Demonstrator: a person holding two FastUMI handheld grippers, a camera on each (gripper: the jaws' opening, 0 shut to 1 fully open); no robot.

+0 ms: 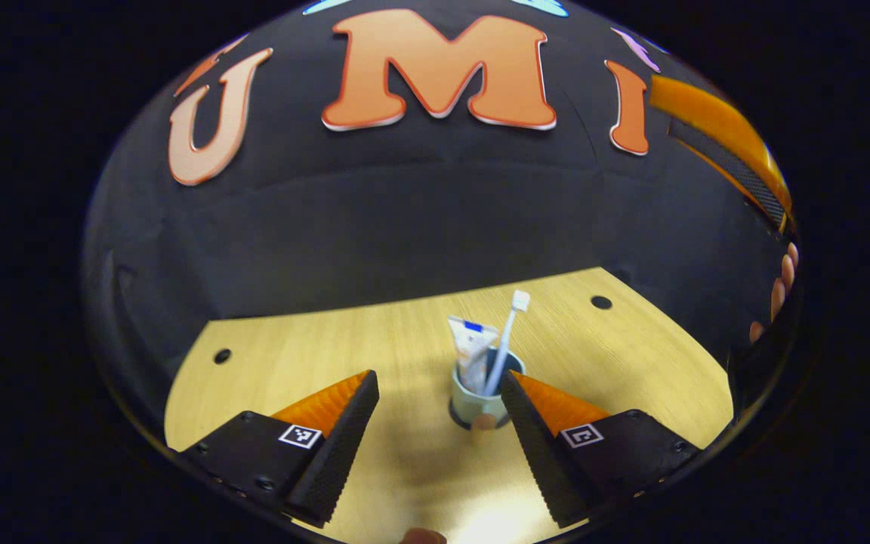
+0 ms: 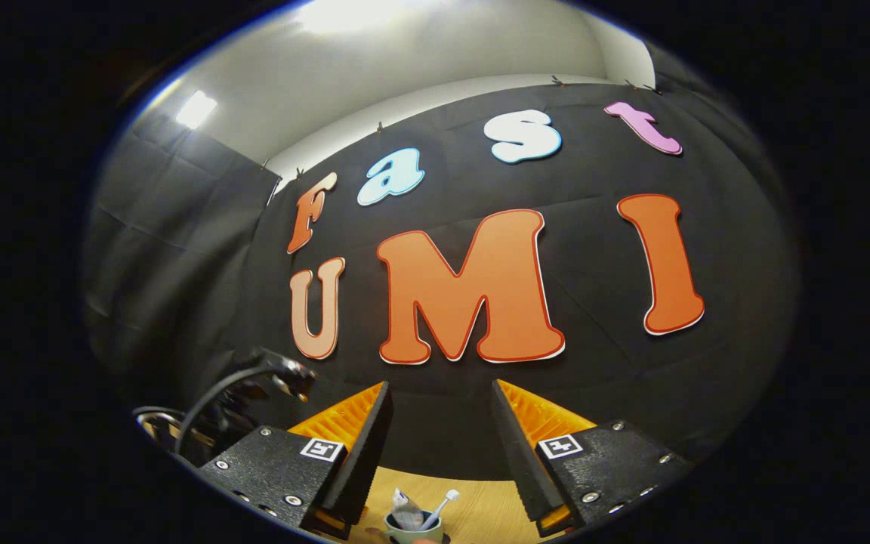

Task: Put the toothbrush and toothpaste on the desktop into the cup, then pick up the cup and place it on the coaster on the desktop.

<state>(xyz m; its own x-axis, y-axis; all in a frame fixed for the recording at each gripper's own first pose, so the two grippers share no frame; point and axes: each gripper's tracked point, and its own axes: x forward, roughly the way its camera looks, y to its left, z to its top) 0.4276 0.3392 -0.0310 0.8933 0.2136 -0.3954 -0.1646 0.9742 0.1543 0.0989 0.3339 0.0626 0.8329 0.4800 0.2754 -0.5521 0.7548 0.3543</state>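
— Black cloth is hanging behind a pale wooden desktop (image 1: 314,355), and that is where everything is sitting. Where are the things now?

— Toward the far middle of the desktop. The cup (image 1: 478,400) is standing upright on a dark round coaster (image 1: 456,417), whose rim is peeking out at its base. The toothpaste (image 1: 471,351) and the toothbrush (image 1: 505,340) are both standing in it, the toothbrush leaning right with its bristle head up, the tube just to its left.

— And the left gripper (image 1: 439,412)?

— It is hovering on the near side of the cup, fingers spread wide apart. The cup is sitting beyond the gap, close to the right finger, but I cannot tell whether that finger is touching it.

— And the other one?

— The right gripper (image 2: 441,431) is pointing up at the cloth wall, its fingers also parted and gripping nothing. Low in the right gripper view the cup (image 2: 412,529) is showing with the tube and brush inside. At the right edge of the left gripper view, a hand (image 1: 781,287) is curling around a handle.
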